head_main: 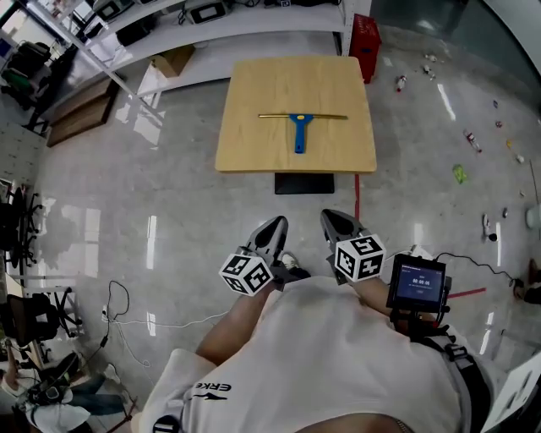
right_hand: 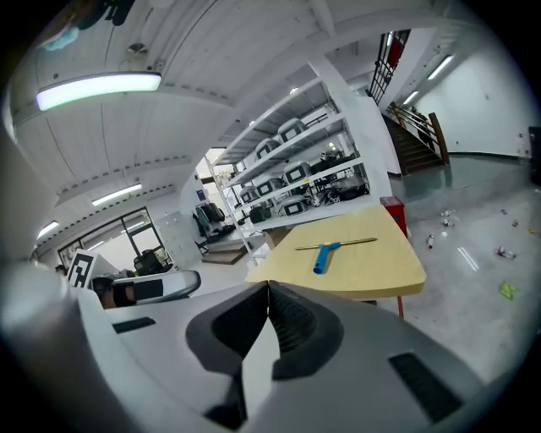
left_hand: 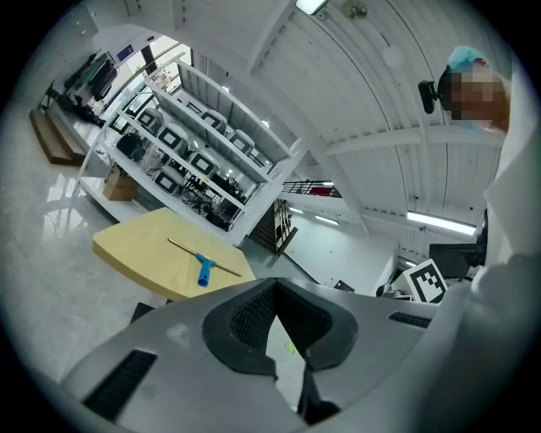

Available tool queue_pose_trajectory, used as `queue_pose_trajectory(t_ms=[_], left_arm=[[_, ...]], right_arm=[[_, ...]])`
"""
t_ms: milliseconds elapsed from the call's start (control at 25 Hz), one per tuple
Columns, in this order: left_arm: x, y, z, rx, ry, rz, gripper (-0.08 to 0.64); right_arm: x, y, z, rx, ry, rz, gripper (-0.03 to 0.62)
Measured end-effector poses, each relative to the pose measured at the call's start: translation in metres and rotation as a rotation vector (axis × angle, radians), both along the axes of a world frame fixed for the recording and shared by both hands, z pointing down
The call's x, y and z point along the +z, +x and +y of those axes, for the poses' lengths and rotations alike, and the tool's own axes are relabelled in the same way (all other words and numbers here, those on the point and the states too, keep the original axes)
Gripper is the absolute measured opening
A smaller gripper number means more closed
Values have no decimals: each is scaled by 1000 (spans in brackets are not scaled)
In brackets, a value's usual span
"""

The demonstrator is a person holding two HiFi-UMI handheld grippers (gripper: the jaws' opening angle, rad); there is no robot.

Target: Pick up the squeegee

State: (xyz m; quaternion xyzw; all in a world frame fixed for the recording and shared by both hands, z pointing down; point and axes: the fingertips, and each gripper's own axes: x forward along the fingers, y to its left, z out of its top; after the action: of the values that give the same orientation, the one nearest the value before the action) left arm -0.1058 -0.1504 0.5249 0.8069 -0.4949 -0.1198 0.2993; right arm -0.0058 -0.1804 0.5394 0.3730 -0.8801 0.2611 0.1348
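Note:
A squeegee (head_main: 299, 123) with a blue handle and a long brass-coloured blade lies flat in the middle of a square wooden table (head_main: 245, 144). The squeegee (left_hand: 203, 265) shows far off in the left gripper view, and the squeegee (right_hand: 325, 252) likewise in the right gripper view. My left gripper (head_main: 275, 227) and right gripper (head_main: 332, 219) are held close to my body, well short of the table, side by side. Both have their jaws together with nothing between them.
The table stands alone on a shiny grey floor. A dark base plate (head_main: 304, 183) lies under its near edge. White shelving (head_main: 211, 25) runs behind it, with a red crate (head_main: 366, 41) at the far right corner. Small litter (head_main: 459, 173) dots the floor on the right.

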Motion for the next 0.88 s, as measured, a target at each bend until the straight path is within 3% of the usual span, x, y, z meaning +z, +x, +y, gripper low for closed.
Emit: queue_pose_trajectory(t_ms=[680, 880], left_arm=[[6, -104, -75, 65, 15, 20, 5], [16, -117, -132, 51, 2, 25, 5]], right_arm=[[10, -78, -83, 126, 61, 101, 6], [23, -86, -151, 142, 58, 131, 6]])
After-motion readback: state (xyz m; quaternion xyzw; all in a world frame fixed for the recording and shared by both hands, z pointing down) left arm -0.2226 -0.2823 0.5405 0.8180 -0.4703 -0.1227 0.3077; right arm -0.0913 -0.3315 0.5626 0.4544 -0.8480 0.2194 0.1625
